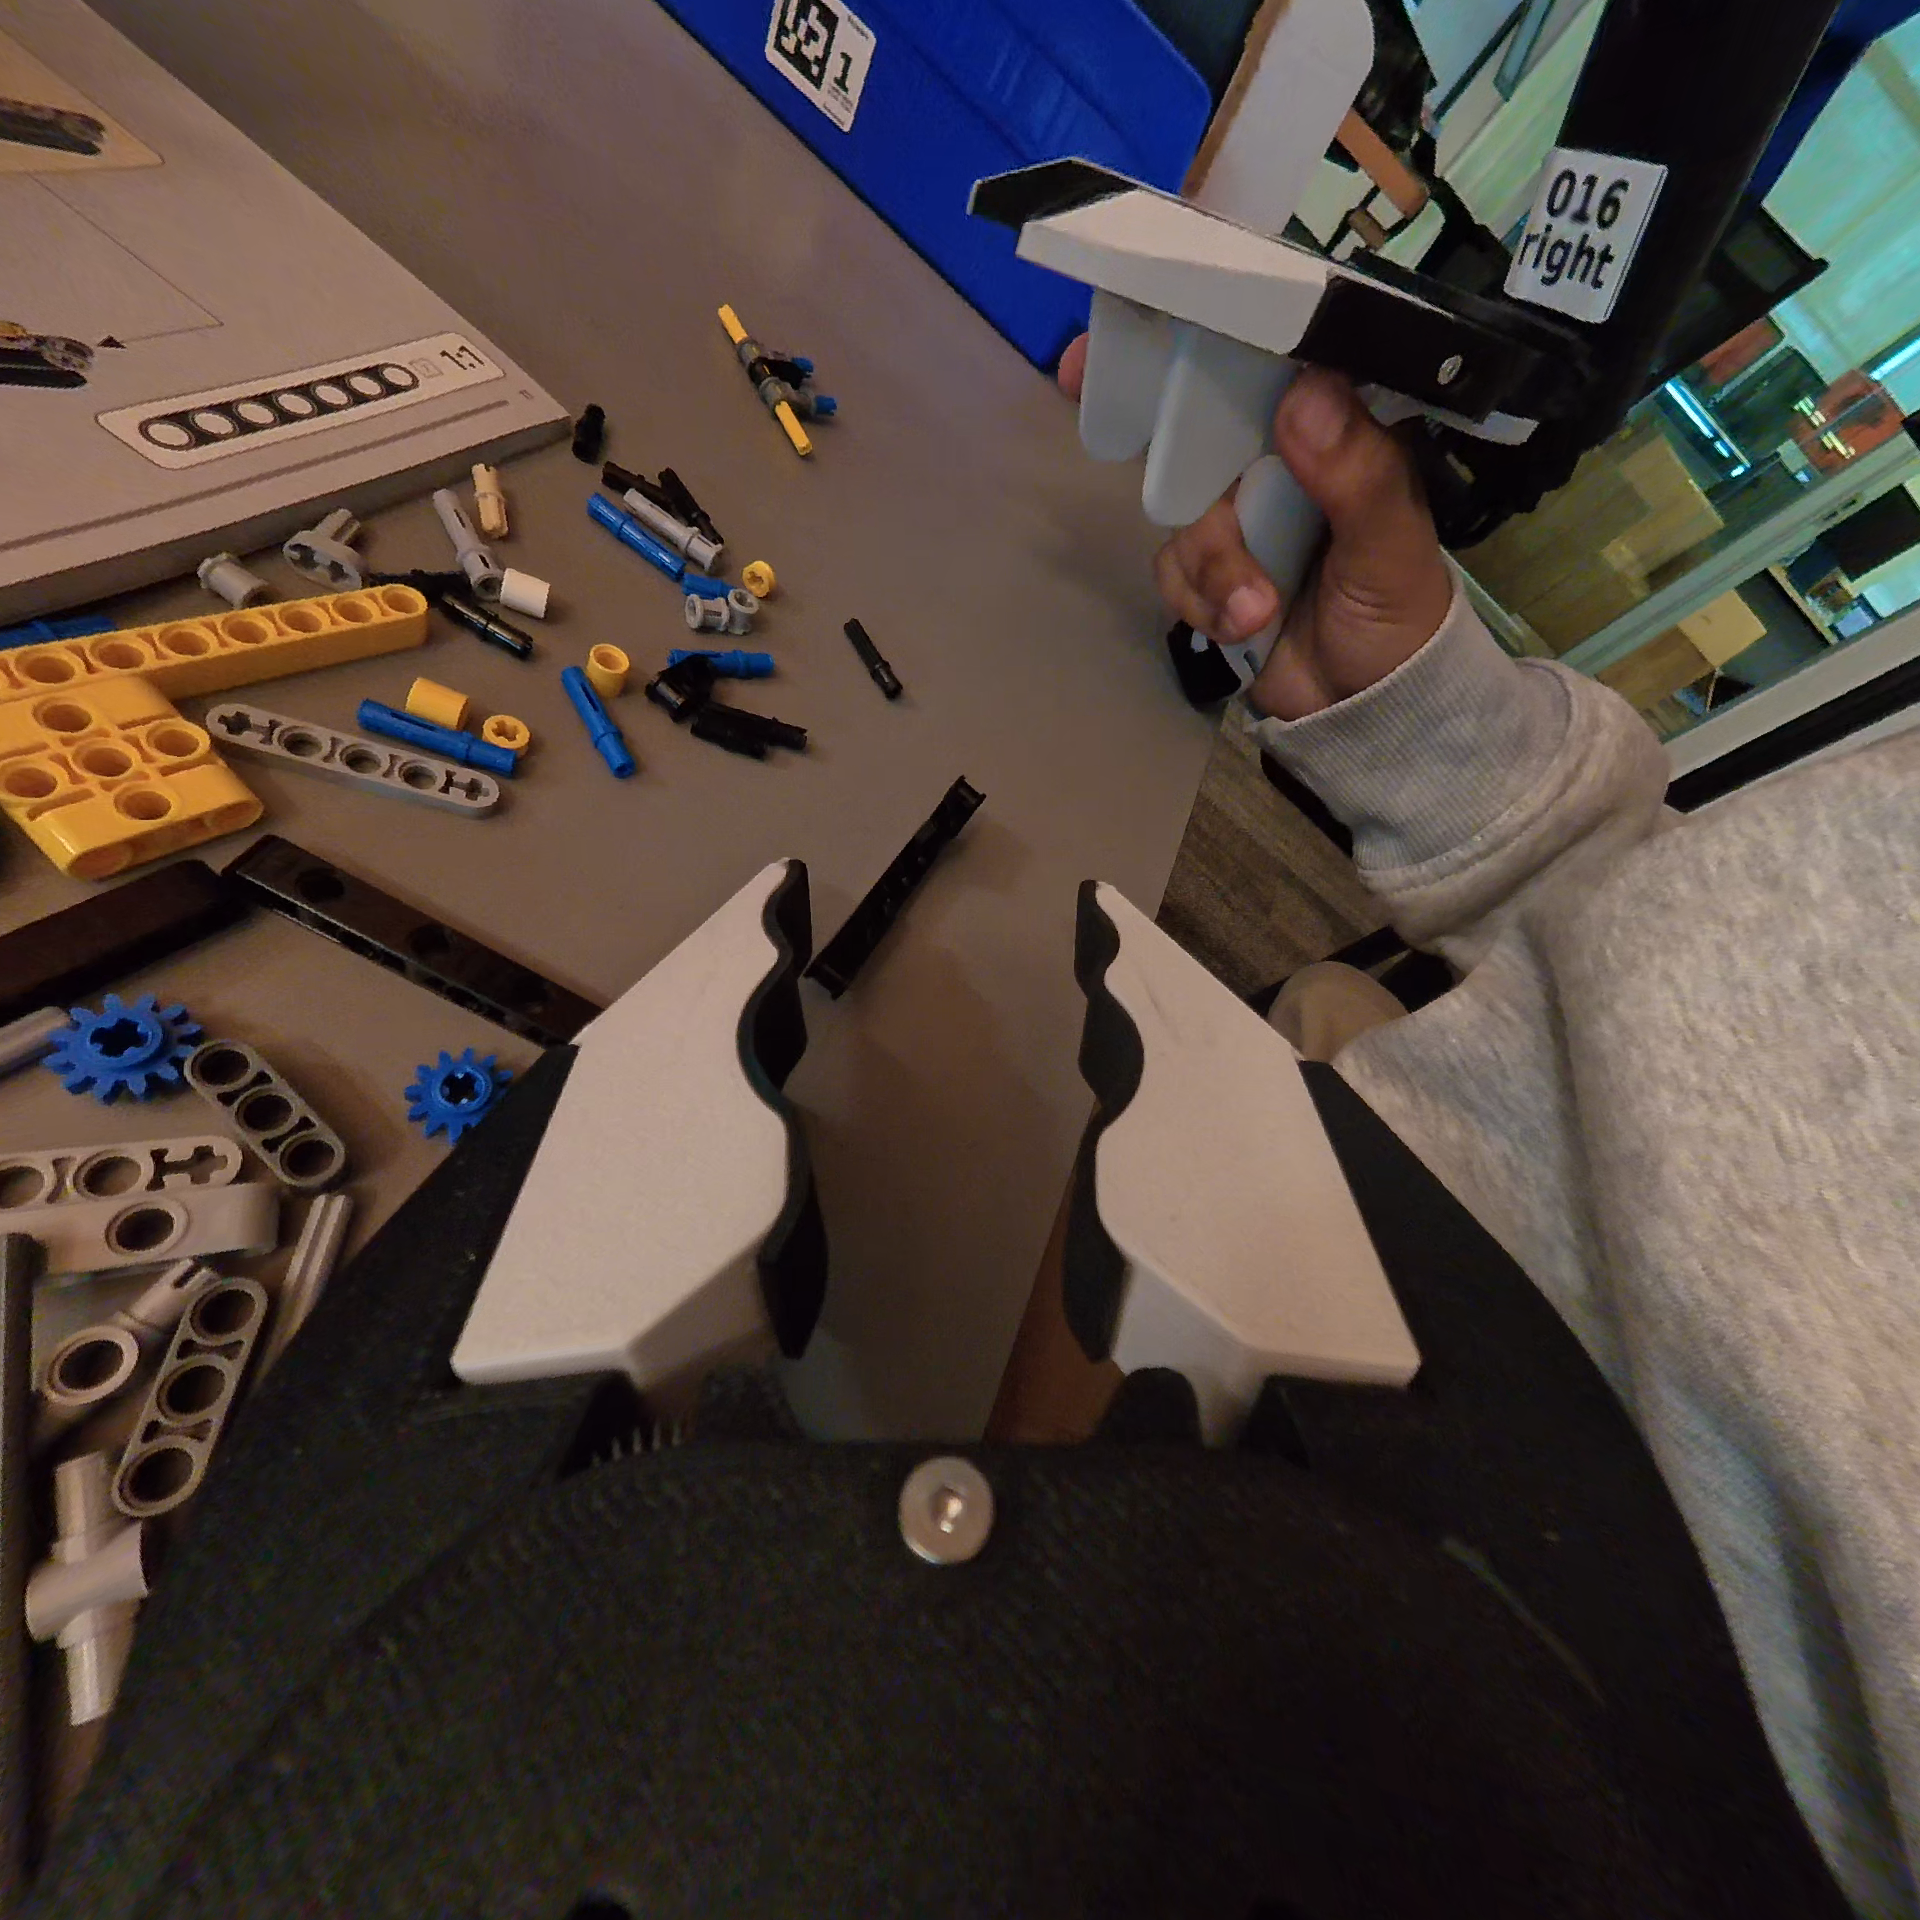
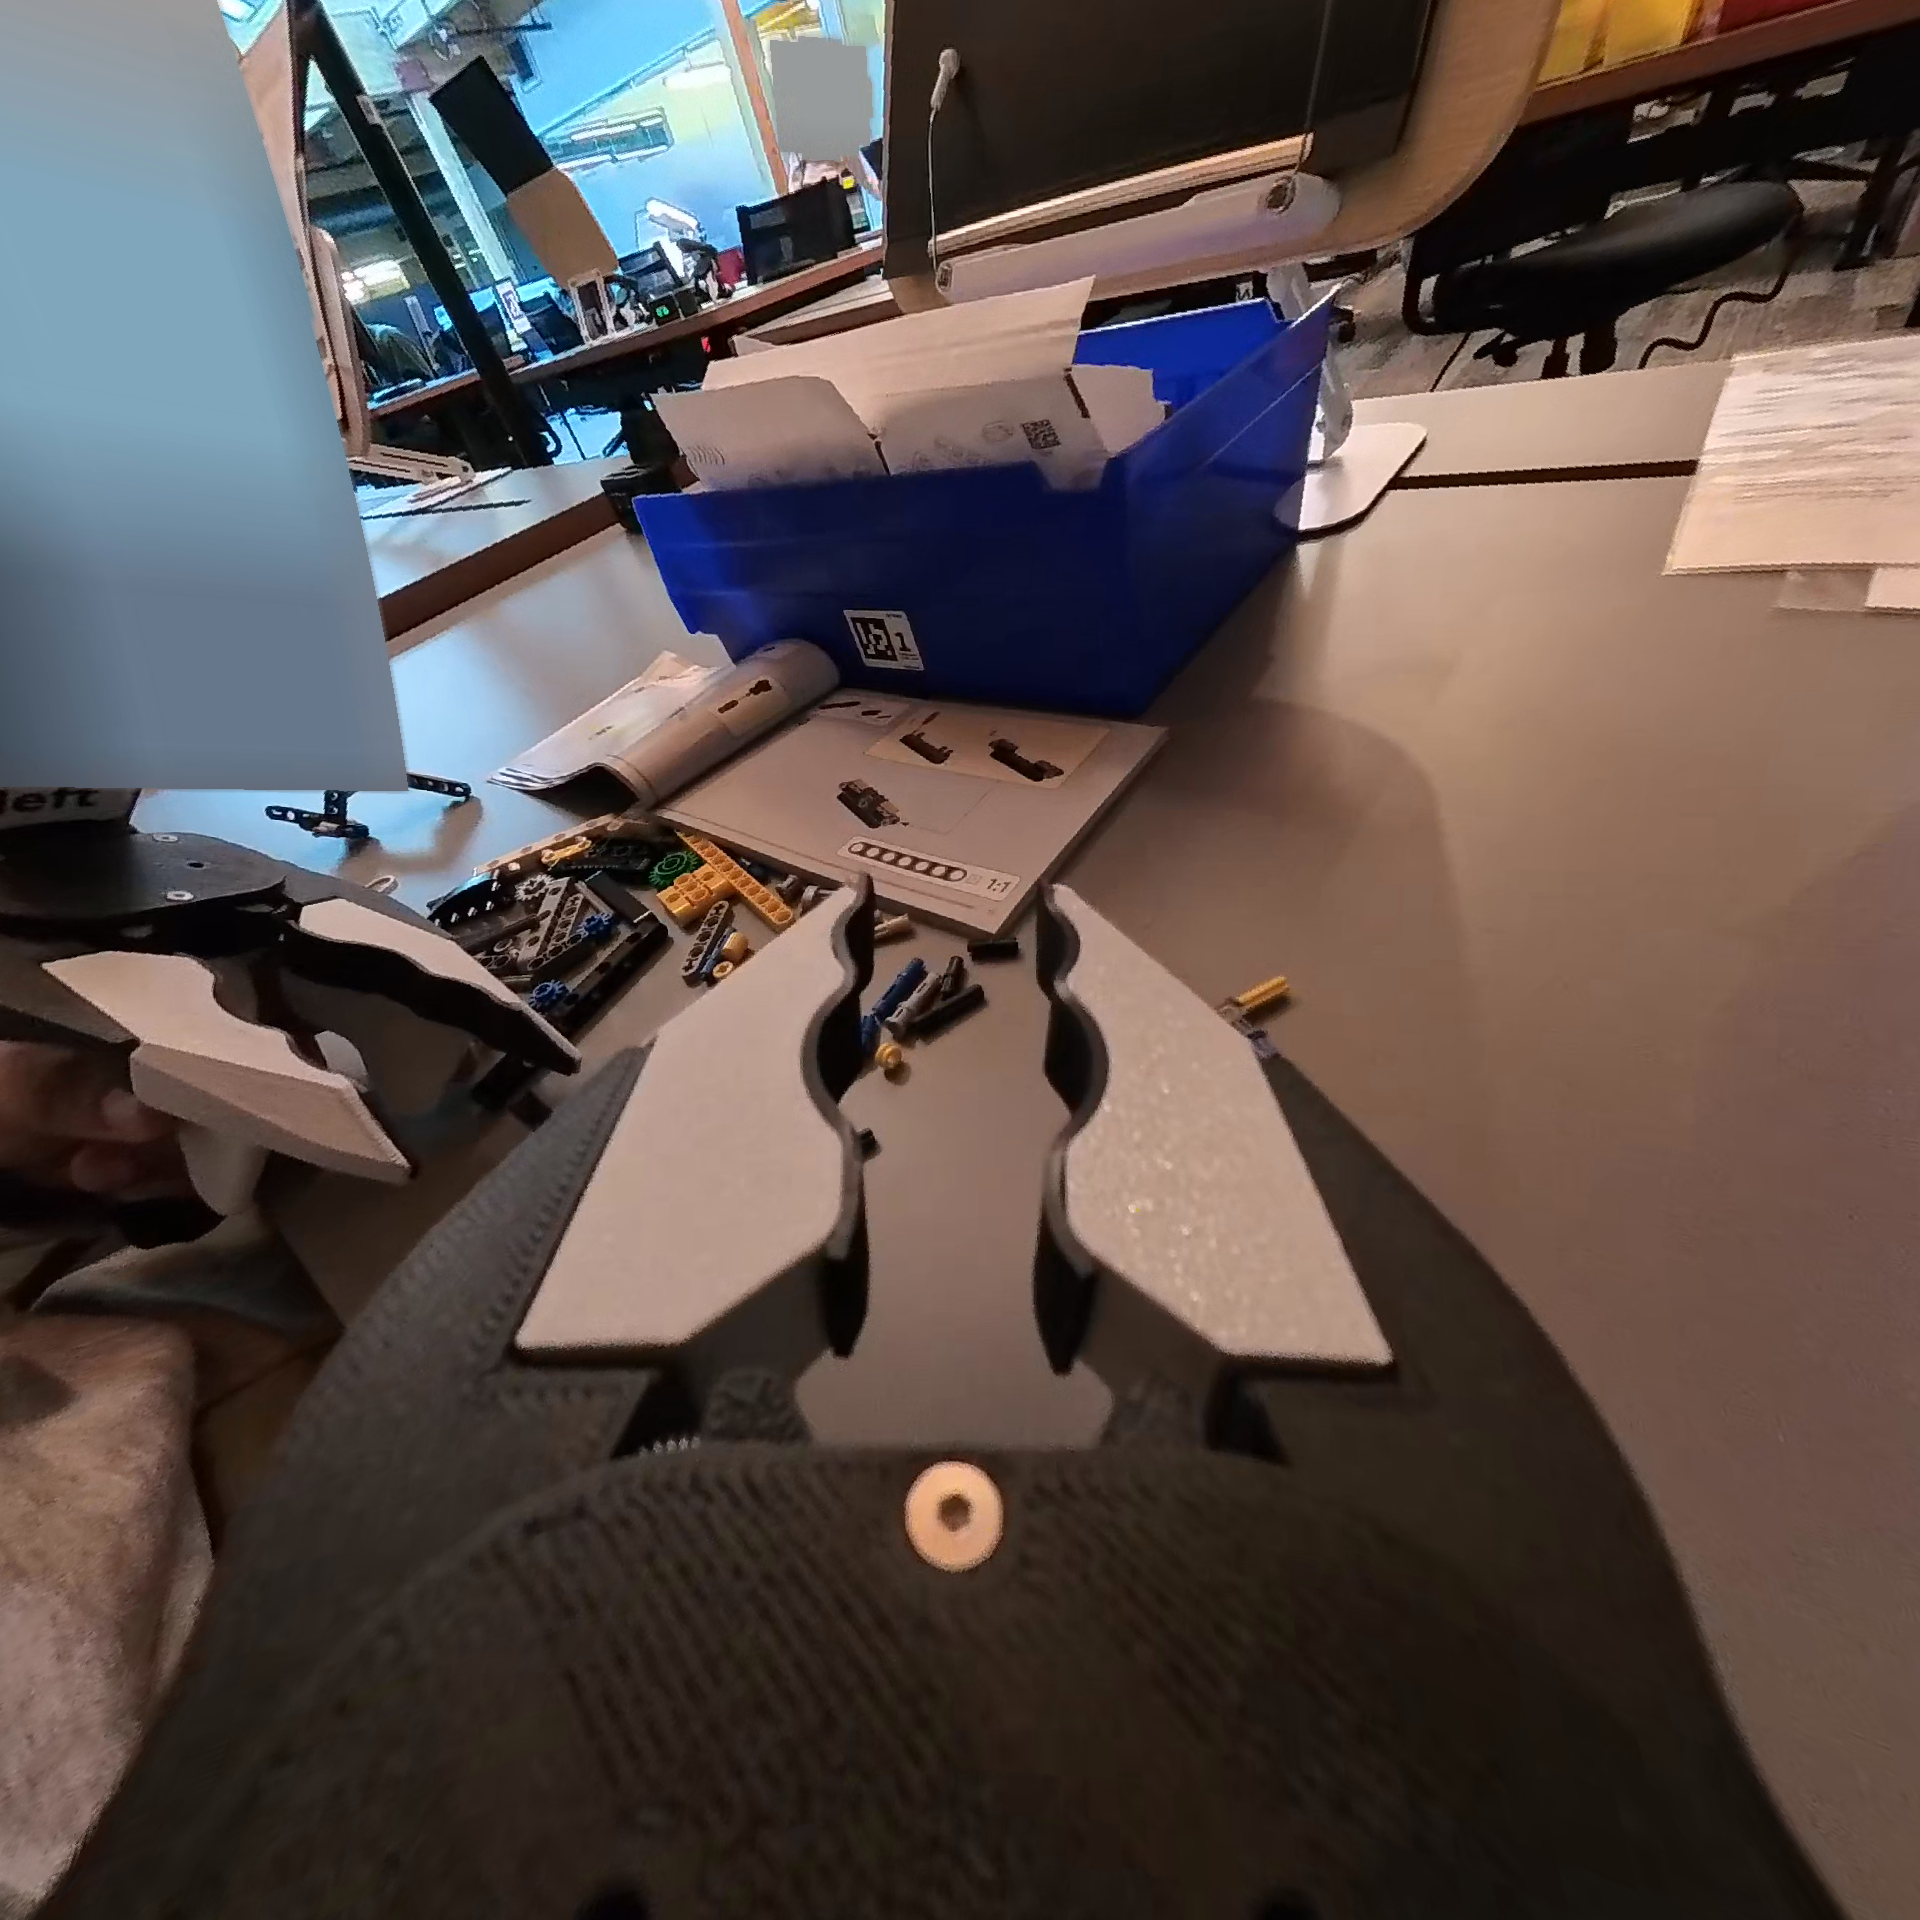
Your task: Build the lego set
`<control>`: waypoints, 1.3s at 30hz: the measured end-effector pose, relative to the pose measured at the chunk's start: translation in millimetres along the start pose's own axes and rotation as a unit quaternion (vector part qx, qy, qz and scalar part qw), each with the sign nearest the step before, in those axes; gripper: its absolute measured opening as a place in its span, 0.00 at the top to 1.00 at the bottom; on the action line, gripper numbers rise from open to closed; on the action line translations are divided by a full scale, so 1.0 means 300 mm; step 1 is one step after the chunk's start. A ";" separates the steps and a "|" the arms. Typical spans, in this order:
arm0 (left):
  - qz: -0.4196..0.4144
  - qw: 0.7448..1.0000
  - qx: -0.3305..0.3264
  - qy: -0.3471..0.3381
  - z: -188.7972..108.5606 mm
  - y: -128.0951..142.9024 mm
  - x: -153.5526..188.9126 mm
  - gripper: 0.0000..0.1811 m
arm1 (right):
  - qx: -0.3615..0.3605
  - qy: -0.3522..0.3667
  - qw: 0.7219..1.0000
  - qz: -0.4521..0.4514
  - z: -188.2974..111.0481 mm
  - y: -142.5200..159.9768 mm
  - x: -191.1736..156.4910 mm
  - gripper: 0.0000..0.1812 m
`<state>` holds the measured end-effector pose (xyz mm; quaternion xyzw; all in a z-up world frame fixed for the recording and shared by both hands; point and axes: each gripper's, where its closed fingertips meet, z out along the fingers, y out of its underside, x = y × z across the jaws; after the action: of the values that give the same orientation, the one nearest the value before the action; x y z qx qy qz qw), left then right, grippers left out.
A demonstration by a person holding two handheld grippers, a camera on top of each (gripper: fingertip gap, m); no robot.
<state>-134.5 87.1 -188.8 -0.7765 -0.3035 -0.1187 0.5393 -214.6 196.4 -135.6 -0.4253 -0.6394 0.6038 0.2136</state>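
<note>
A: Both grippers are empty. Left gripper (image 1: 940,883) has its jaws apart above the table (image 1: 997,623), and right gripper (image 2: 951,904) is just as wide, held up off the surface.

B: So which step?

A: My guess is picking a part; nothing is joined in either tool yet. Manual (image 2: 935,800) lies open in front of the blue bin (image 2: 987,582), so the next move likely calls for matching a piece to the page, then lowering a gripper over it.

B: Where are the pieces?

A: Loose on the table beside the manual. Largest is the yellow beam (image 1: 208,634), touching a yellow plate (image 1: 104,769). Then a black beam (image 1: 416,945), a thin black strip (image 1: 899,888) just ahead of the left fingers, grey links, blue gears (image 1: 120,1044), and small blue and black pins (image 1: 597,722) scattered between.
</note>
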 end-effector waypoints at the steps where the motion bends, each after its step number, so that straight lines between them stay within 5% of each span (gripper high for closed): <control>1: 0.000 1.000 0.000 0.000 0.000 0.000 0.000 0.72 | -0.001 0.000 1.000 0.000 0.001 0.001 0.000 0.84; 39: -0.001 1.000 -0.002 0.000 0.001 0.002 -0.001 0.72 | -0.030 -0.002 0.999 -0.016 0.019 0.026 -0.013 0.83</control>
<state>-134.4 87.0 -189.3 -0.7769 -0.3041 -0.1201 0.5380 -214.8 189.2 -143.2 -0.4205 -0.6640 0.5818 0.2093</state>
